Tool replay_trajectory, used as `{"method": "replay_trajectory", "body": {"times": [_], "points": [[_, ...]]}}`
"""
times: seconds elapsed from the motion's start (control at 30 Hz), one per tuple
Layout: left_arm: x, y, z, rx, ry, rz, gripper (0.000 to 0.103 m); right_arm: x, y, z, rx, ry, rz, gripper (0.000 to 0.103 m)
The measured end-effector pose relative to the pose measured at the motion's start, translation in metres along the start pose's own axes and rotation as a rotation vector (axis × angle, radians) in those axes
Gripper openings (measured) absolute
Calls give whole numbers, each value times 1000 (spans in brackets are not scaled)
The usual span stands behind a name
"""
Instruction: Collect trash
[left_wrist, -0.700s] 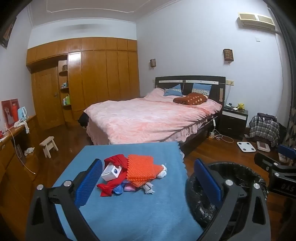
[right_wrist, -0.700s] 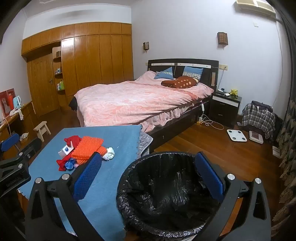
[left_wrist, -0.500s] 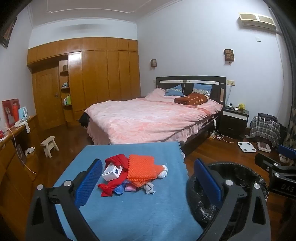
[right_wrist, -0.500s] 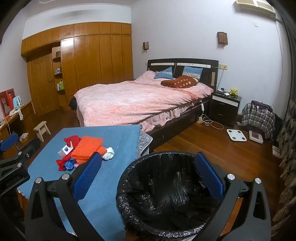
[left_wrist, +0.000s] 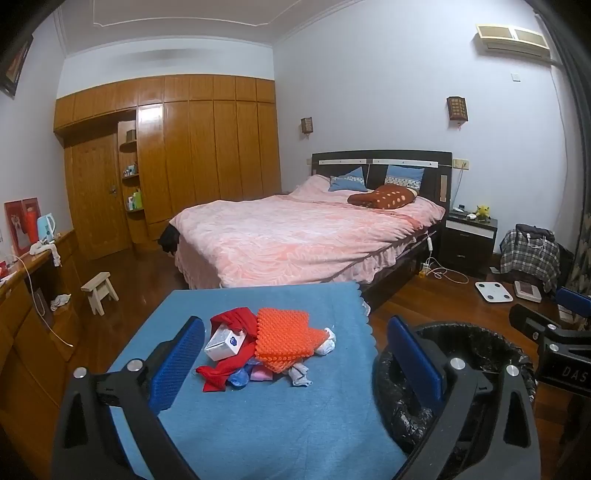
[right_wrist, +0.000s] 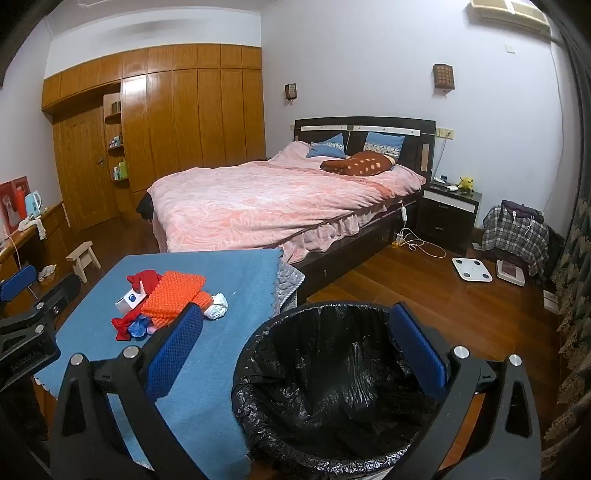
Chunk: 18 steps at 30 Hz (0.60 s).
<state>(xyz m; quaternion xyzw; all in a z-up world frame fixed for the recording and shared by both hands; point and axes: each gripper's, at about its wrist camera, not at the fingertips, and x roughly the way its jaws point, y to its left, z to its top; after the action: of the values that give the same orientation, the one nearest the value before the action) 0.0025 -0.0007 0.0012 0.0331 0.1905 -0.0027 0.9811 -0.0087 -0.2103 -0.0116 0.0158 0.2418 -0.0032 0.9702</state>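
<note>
1. Almost nothing changes against the shots a moment earlier: both views drift by a hair and the trash pile lies as it did. My read: collecting has not started.
2. Left gripper, bottom of the left view: fingers wide apart, nothing between them, pointed at the pile in the lower centre.
3. Right gripper, bottom of the right view: fingers wide apart, nothing held, hanging over the bin in the lower centre.
4. Pile: orange bumpy pad on top, red cloth, small white box, white crumpled paper, and blue and pink bits underneath, too small to name.
5. Surface: table with a blue cloth, pile well in from the edges. The bin, black liner, looks empty and stands just beside the table's right edge.
6. Room: bed mid-frame, wooden wardrobe upper left, nightstand at right, stool at left, wood floor.
</note>
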Motion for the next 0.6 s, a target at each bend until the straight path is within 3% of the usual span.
{"method": "replay_trajectory", "body": {"times": [0.6], "points": [[1, 2, -4, 2, 1, 2, 97, 1, 0, 0, 0, -1, 0, 98]]}}
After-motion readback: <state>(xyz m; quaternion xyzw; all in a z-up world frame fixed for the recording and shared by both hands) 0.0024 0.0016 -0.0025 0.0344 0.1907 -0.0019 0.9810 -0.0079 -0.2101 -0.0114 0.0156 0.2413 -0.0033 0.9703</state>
